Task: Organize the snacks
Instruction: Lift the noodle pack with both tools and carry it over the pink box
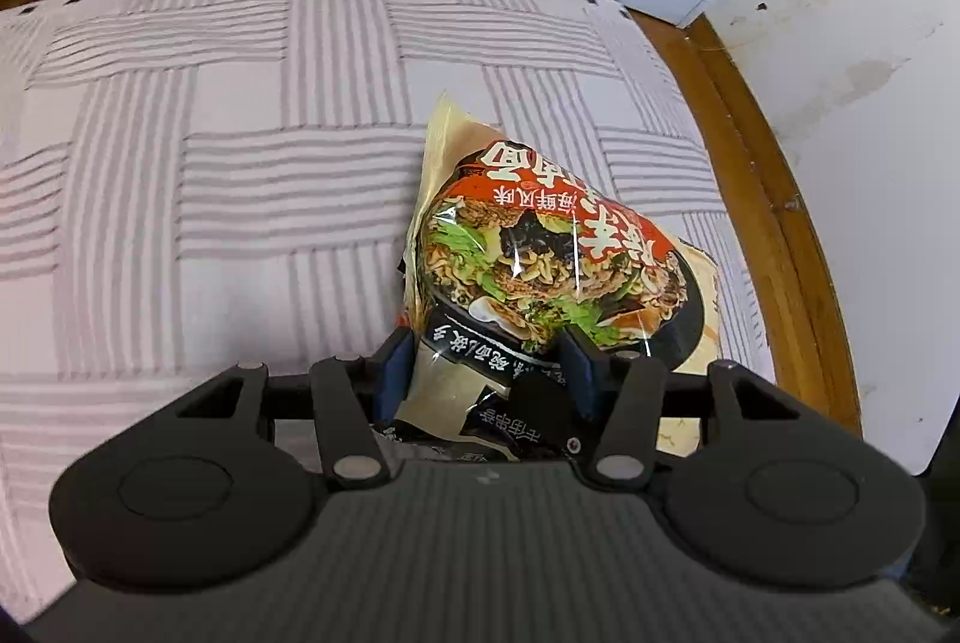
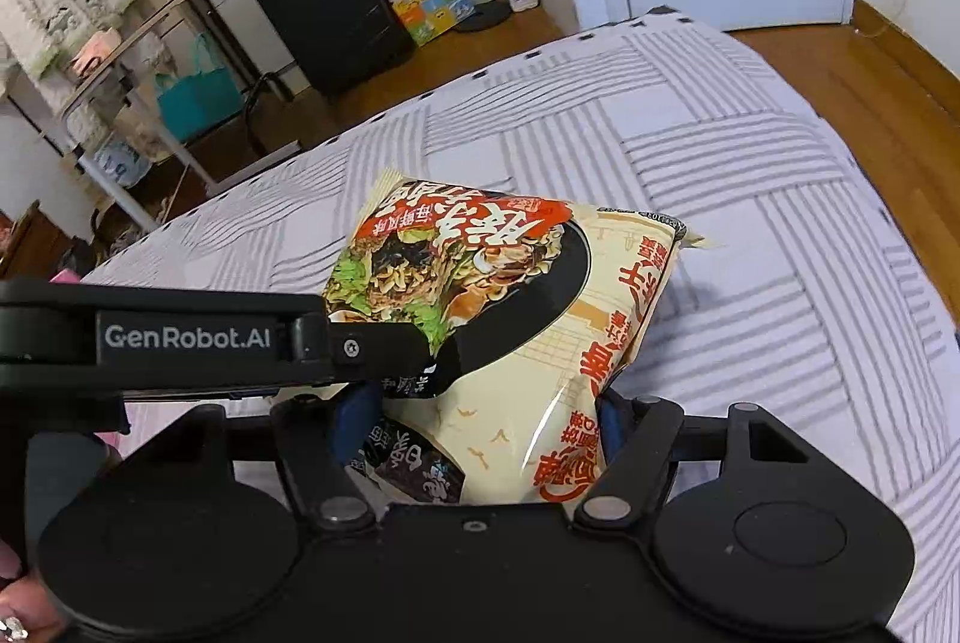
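I have both the left gripper (image 1: 489, 361) and right gripper (image 2: 486, 418) clenched on the cream plastic noodle packet (image 2: 510, 283) above the striped bedspread (image 2: 750, 199); next I must carry it to its place.

Both grippers are matte black, each with blue finger pads (image 1: 397, 367) and silver pivot pins on angled linkage bars. The left gripper (image 2: 414, 352) carries white lettering — "GenRobot.AI" — beside a small screw.

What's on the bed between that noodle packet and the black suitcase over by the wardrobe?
Nothing lies on it: in the right wrist view, only striped bedspread runs from the noodle packet to the bed's edge, then bare wooden floor to the black suitcase.
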A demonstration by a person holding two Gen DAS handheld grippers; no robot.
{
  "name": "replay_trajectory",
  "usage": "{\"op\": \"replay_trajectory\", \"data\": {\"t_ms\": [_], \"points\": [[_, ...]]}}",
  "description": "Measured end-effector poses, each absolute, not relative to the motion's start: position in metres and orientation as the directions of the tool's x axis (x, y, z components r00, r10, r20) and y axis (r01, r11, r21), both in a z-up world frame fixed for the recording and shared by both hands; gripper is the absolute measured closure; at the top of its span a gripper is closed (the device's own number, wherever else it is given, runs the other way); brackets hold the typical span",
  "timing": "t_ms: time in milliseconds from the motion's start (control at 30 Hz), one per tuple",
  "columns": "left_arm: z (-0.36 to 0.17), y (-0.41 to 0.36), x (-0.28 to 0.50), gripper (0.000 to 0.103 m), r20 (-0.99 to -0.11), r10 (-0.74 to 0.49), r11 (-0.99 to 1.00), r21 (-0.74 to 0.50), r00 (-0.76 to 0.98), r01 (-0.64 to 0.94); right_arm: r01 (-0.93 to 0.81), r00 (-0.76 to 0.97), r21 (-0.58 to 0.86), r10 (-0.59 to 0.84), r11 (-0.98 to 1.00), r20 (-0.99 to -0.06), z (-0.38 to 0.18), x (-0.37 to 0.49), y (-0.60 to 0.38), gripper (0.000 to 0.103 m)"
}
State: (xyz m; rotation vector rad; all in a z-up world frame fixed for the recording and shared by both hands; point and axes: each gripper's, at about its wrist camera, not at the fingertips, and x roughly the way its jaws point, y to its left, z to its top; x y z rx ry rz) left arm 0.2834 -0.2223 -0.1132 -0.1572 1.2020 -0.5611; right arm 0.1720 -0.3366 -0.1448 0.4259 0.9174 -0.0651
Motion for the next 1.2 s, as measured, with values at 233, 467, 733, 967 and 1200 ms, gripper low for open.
{"op": "replay_trajectory", "data": {"t_ms": [233,467,733,967,1200], "points": [[-0.096,-0.185,0.246,0.053,-0.855,-0.433,0.891,-0.357,0.287,0.280,0.170,0.601,0.345,0.180,0.923,-0.779,-0.134,0.149,-0.302,0.029],[-0.087,-0.148,0.205,0.053,-0.865,-0.396,0.912,-0.333,0.308,0.239,0.127,0.576,0.303,0.178,0.945,-0.798,-0.117,0.117,-0.257,0.030],[-0.062,-0.107,0.157,0.053,-0.861,-0.366,0.929,-0.315,0.353,0.194,0.081,0.580,0.261,0.167,0.962,-0.797,-0.089,0.079,-0.211,0.031],[-0.035,-0.063,0.113,0.053,-0.838,-0.360,0.933,-0.313,0.410,0.180,0.027,0.611,0.237,0.172,0.971,-0.773,-0.062,0.045,-0.168,0.031],[-0.010,-0.015,0.075,0.053,-0.811,-0.357,0.934,-0.320,0.465,0.158,-0.045,0.631,0.216,0.195,0.975,-0.751,-0.033,0.020,-0.119,0.031]]}}
